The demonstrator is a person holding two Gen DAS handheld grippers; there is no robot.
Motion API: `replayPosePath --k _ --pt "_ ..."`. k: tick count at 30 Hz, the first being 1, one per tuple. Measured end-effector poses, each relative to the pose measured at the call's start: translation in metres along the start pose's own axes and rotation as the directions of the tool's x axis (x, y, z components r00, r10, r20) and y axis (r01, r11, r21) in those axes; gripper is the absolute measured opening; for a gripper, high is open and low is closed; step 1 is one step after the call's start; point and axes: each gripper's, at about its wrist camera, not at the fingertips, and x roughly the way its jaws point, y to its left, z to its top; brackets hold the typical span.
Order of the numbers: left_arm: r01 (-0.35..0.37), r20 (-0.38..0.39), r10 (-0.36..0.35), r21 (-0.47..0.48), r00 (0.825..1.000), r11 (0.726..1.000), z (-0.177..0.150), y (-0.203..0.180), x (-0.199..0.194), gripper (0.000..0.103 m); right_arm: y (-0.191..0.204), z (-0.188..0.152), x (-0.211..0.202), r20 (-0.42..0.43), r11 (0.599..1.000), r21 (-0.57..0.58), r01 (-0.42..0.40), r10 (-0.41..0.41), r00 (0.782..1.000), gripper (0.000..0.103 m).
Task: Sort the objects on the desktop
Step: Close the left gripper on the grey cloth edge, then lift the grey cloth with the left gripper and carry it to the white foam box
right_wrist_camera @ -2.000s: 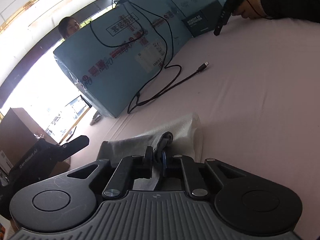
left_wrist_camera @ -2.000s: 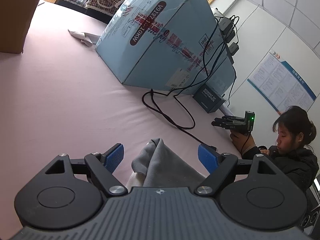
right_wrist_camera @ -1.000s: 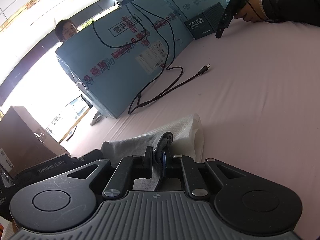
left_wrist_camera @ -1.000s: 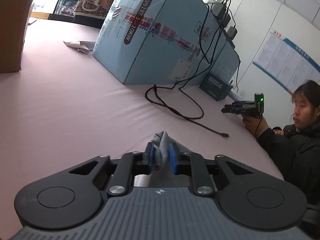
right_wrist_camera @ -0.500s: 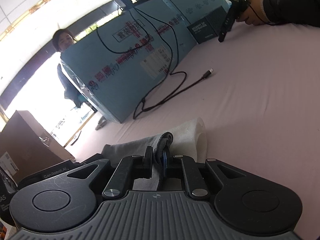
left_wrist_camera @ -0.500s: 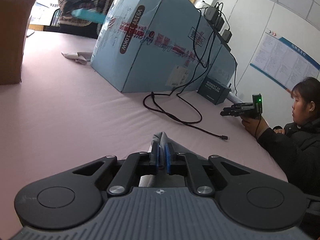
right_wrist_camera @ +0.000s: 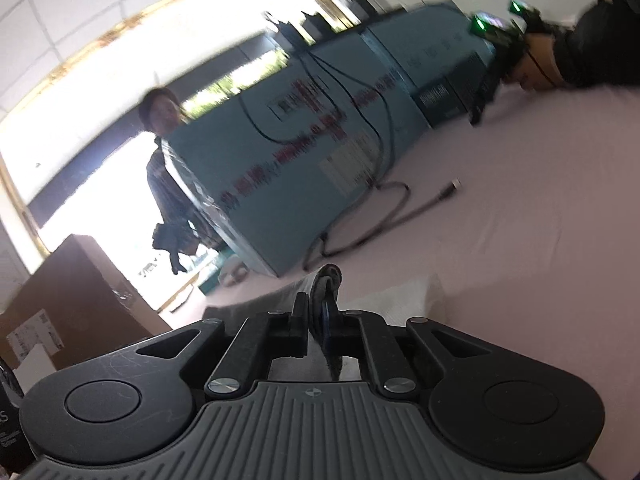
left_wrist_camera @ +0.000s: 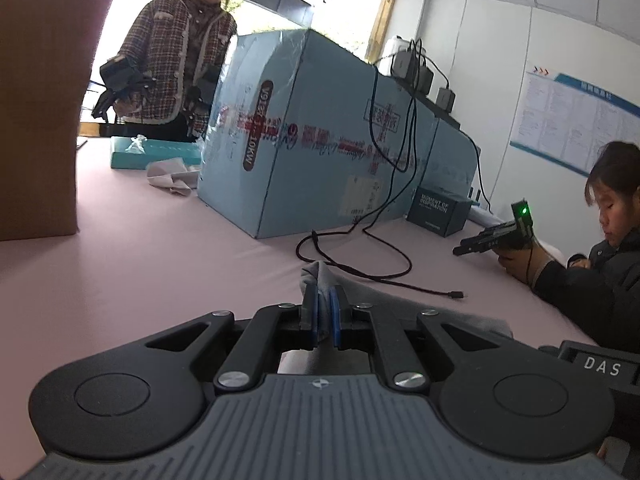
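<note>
The tabletop [left_wrist_camera: 120,272] is pale pink. The cloth [left_wrist_camera: 320,276] is grey; the pads [left_wrist_camera: 335,316] gripping it are blue on a black gripper [left_wrist_camera: 325,316]. The big box [left_wrist_camera: 320,136] is light blue with red print (partly smeared), the cable [left_wrist_camera: 360,256] black, the carton [left_wrist_camera: 36,100] brown, the standing person's jacket [left_wrist_camera: 168,48] checked.

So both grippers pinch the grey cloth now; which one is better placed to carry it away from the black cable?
Probably the left. The left gripper is shut on the grey cloth in a sharp, steady view. The right gripper also grips it, but its view is blurred, so its hold is harder to judge. The black cable lies just beyond.
</note>
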Motion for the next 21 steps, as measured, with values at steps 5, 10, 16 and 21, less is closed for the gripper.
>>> replayPosePath --k 5,10,16,21 --pt "-0.017 0.041 0.016 0.003 0.999 1.0 0.003 -0.001 -0.041 0.006 0.017 0.002 -0.018 0.015 0.995 0.017 -0.096 0.096 0.995 0.005" --pt "-0.061 0.106 0.062 -0.009 0.992 0.998 0.013 0.01 -0.094 0.006 0.05 0.004 -0.033 0.033 0.98 -0.003 -0.201 0.201 0.979 0.005" --pt "-0.163 0.194 0.165 -0.029 0.967 0.986 0.024 0.028 -0.164 0.006 0.098 -0.006 -0.044 0.009 0.94 -0.036 -0.34 0.34 0.94 0.005" --pt "-0.247 0.255 0.255 -0.06 0.933 0.967 0.026 0.046 -0.222 0.006 0.141 -0.02 -0.042 -0.04 0.892 -0.046 -0.449 0.448 0.893 0.005"
